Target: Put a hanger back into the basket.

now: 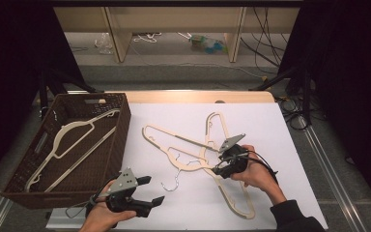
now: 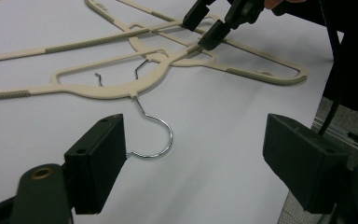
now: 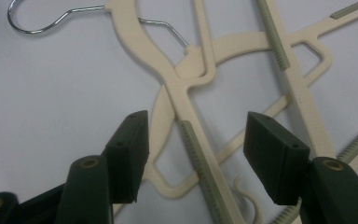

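The left tongs [image 1: 145, 190] hang wide open and empty near the table [image 1: 270, 125] edge. Farther in, the right tongs [image 3: 193, 149] straddle, open, an arm of two crossed hangers [image 1: 207, 159]. Lifting one could drag the other, hooks snagging. A third hanger lies in the basket [image 1: 121, 125].

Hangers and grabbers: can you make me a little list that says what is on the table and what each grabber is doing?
Basket: brown, on the left, with one hanger inside.
Table hangers: cream, two crossed on the white table, metal hooks showing.
Nearest hook: lies on the table in front of the left gripper.
Left gripper: open, holding nothing, near the front edge.
Right gripper: open, jaws either side of a hanger arm, not closed on it.
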The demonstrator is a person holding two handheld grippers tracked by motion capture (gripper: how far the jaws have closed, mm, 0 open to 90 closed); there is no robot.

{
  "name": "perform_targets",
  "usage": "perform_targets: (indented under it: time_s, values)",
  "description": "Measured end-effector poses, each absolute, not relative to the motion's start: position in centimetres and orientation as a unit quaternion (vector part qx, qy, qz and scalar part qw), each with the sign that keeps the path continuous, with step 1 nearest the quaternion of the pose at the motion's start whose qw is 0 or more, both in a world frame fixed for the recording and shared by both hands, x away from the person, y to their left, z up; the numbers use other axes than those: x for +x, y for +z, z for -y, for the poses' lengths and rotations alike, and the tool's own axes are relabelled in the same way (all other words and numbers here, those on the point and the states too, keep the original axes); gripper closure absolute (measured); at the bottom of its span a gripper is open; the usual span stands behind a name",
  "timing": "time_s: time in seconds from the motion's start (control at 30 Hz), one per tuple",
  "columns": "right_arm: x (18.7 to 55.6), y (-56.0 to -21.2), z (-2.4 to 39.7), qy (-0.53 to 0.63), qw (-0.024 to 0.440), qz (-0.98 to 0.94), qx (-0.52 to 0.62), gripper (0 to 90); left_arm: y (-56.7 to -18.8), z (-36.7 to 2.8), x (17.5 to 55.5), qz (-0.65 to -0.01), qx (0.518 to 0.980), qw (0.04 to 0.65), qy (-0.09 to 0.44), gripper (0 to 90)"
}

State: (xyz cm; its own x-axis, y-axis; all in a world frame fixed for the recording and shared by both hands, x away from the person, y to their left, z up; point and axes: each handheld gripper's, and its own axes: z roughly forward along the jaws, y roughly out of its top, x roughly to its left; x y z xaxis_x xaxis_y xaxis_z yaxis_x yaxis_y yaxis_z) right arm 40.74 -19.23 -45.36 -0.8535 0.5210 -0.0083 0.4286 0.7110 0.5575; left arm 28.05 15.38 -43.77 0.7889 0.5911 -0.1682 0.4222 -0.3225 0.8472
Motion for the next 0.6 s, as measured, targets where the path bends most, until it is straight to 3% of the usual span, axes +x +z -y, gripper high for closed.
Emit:
perform_targets:
  time_s: [0.6]
  values:
    - [42.6,-46.6,18.7,0.243,0.069,-0.941,0.225,55.8,-44.0,-15.5,28.1,-0.301,0.816,0.486,0.082,21.3]
